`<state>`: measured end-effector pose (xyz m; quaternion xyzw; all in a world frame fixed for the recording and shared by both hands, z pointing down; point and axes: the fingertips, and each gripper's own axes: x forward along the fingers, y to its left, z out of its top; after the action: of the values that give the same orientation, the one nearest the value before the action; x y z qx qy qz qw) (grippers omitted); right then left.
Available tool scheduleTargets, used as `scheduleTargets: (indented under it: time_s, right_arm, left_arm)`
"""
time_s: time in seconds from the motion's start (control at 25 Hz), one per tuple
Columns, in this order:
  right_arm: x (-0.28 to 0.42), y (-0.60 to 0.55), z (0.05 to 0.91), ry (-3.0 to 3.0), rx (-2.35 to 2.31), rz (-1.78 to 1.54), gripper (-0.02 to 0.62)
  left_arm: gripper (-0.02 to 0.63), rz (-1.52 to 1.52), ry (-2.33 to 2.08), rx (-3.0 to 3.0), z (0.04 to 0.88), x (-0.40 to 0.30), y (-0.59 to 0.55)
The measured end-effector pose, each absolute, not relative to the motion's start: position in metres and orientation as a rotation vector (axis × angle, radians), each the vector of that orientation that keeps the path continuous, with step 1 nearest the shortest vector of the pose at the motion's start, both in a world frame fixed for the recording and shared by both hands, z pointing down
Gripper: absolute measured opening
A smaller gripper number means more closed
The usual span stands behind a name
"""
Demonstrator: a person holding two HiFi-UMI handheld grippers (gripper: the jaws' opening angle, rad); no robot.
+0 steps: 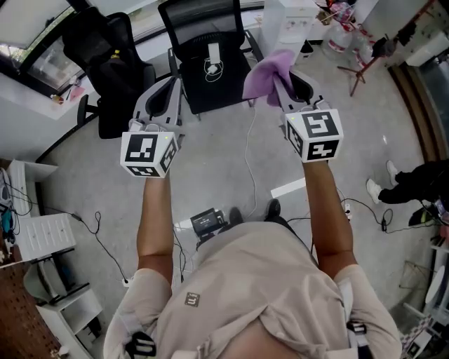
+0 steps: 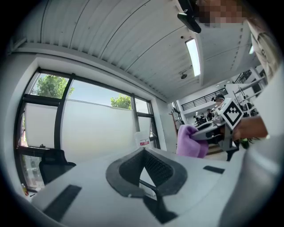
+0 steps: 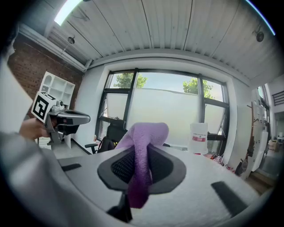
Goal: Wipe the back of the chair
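Fingers (image 3: 165,166) of the right gripper (image 3: 141,155) are clamped on a purple cloth (image 3: 144,133). It bunches up above the pads and hangs limp below them. The left gripper (image 2: 144,153) has its jaws brought together at the tips, with nothing between them. In the head view both grippers are held up side by side in front of the person, the left gripper (image 1: 167,87) beside the right gripper (image 1: 286,83), with the cloth (image 1: 270,69) draped over the right one's tips.

The black mesh office chair (image 1: 210,56) stands just ahead of them, its backrest (image 1: 200,17) at the far side and a white cable (image 1: 212,62) lying on the seat. The cloth does not appear to touch the backrest yet, so wiping looks not yet begun.

The cloth looks light and soft, so a pinch near its middle should leave a loose fold free to press flat against the mesh. The backrest would likely give a little, and the chair may roll or swivel under pressure. The empty left gripper could steady it at the top edge or an armrest.
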<state>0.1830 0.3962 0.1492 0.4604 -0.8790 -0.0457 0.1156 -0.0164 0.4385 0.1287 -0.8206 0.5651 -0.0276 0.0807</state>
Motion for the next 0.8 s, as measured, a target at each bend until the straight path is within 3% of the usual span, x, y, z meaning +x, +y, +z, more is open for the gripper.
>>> scheduleTargets:
  time_s: [0.8]
  right_arm:
    - [0.181, 0.332, 0.15, -2.622, 1.418, -0.091, 0.065]
  left_arm:
    - [0.008, -0.097, 1.699, -2.457, 0.136, -0.029, 0.387]
